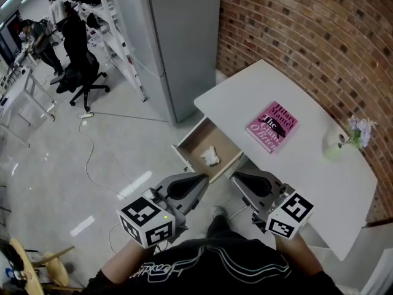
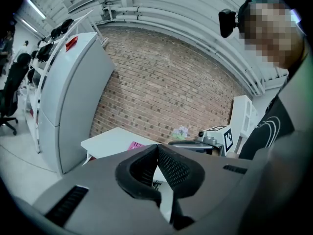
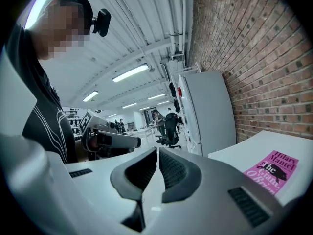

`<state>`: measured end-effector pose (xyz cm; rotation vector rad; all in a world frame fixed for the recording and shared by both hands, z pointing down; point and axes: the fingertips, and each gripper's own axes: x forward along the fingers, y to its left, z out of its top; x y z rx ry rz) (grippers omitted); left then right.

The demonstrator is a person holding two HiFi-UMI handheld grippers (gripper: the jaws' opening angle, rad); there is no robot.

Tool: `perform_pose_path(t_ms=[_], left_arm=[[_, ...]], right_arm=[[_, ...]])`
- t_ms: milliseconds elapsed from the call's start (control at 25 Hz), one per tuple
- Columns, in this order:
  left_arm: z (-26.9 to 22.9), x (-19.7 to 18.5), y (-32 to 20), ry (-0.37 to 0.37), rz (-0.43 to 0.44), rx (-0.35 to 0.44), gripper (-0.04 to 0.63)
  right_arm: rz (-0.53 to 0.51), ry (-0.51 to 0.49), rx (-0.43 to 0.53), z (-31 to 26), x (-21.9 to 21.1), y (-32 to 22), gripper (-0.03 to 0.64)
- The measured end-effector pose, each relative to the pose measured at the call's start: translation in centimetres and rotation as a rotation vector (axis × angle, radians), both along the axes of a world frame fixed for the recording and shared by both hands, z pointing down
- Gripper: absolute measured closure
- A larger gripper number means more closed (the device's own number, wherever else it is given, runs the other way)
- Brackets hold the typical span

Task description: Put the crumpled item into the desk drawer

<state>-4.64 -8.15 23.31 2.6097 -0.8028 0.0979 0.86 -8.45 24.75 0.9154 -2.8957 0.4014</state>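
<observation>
Brick wall (image 1: pixel 295 29) backs a white desk (image 1: pixel 307 165). The drawer (image 1: pixel 190 149) stands pulled out from the desk's front edge. The crumpled item (image 1: pixel 210 156), a small white wad with irregular folds, lies on the drawer floor, clear of both grippers. A pink book (image 1: pixel 272 126) lies flat on the desk top. Its cover reads "Hilary Mantel"; the title below is only partly legible. The left gripper (image 1: pixel 206 178) and right gripper (image 1: pixel 233 177) hang in front of the desk, each with its jaws closed together and nothing between them.
</observation>
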Motion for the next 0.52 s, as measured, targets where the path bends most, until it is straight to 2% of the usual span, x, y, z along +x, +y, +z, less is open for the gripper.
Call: perform_pose_path(t_ms=[520], left_arm=[[0.1, 0.1, 1.2, 0.020, 0.016, 0.016, 0.574]], right_arm=[[0.025, -0.001, -0.006, 0.5, 0.2, 1.3, 0.569]])
